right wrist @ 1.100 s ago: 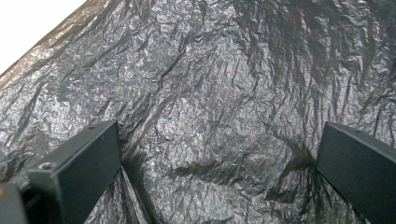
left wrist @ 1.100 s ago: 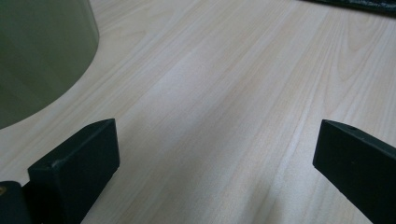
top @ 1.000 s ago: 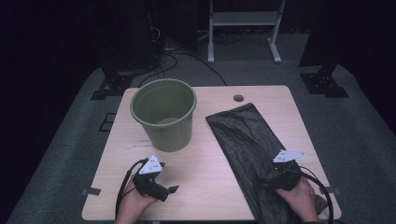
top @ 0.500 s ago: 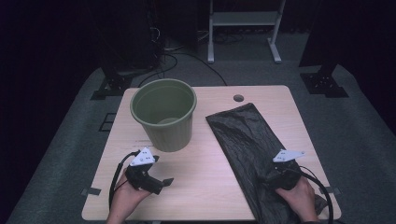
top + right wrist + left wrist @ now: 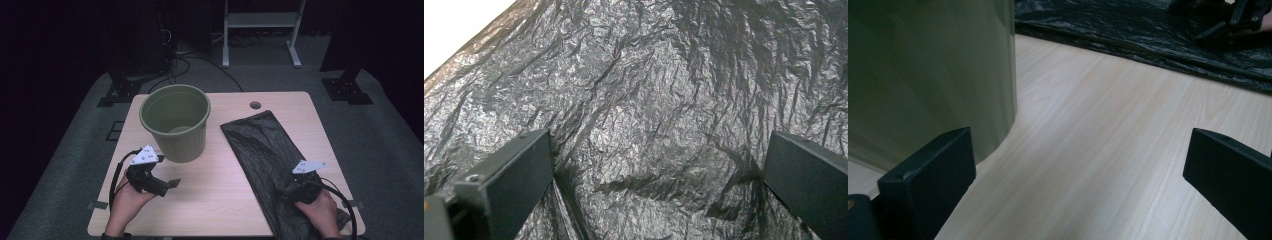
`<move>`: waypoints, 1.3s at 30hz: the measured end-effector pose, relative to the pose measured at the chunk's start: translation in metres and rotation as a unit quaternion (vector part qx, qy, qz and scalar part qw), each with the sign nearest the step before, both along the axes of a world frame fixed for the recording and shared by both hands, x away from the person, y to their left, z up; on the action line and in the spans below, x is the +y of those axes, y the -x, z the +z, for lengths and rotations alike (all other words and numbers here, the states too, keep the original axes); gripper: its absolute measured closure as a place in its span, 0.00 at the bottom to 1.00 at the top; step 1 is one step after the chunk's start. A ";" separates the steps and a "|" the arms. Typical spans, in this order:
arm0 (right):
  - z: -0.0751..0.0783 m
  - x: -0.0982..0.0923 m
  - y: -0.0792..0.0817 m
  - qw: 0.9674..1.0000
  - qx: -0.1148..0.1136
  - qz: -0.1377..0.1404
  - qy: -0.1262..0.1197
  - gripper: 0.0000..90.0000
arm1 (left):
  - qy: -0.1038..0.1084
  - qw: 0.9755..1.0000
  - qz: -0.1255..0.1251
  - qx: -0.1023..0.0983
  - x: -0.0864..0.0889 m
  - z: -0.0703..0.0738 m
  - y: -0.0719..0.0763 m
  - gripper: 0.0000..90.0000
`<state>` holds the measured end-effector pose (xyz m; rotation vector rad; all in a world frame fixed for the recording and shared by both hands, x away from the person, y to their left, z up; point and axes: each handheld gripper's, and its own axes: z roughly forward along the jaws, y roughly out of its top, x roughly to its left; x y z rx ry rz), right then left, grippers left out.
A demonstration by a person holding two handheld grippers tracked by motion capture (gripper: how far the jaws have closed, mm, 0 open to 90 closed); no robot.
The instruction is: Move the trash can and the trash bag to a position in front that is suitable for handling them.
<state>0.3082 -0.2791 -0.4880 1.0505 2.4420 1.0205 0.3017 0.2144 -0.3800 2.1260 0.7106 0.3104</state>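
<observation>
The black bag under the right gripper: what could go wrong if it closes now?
The black bag lies flat and crinkled, so the open right gripper may pinch both layers together, or slip off. The left gripper is open close beside the green bin; a careless move might push or tip this bin.

Your forearms are cut off by the bottom edge in the high view; only the hands show. Bag (image 5: 265, 150): near end is under your right hand (image 5: 320, 212) & right gripper (image 5: 289, 192), so its edge there is hidden. In the right gripper view the bag (image 5: 649, 110) runs off top, right & bottom, its outline can't be told. Left gripper view: bin (image 5: 928, 75) is blurred, cut by the top & left edges, rim out of frame. The bin's base is hidden behind the near jaw. Bin (image 5: 176, 122) inside: the pale patch at the bottom is too dim to identify.
</observation>
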 end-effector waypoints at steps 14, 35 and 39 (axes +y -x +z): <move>0.000 0.000 0.000 1.000 0.000 0.000 0.000 0.00 | 0.002 1.000 0.016 -0.022 0.010 0.036 -0.010 0.00; 0.000 0.000 0.000 1.000 0.000 0.000 0.000 0.00 | 0.017 0.998 0.032 -0.044 0.027 0.092 -0.030 0.00; 0.000 0.000 0.000 1.000 0.000 0.000 0.000 0.00 | 0.015 0.998 0.039 -0.052 0.031 0.101 -0.041 0.00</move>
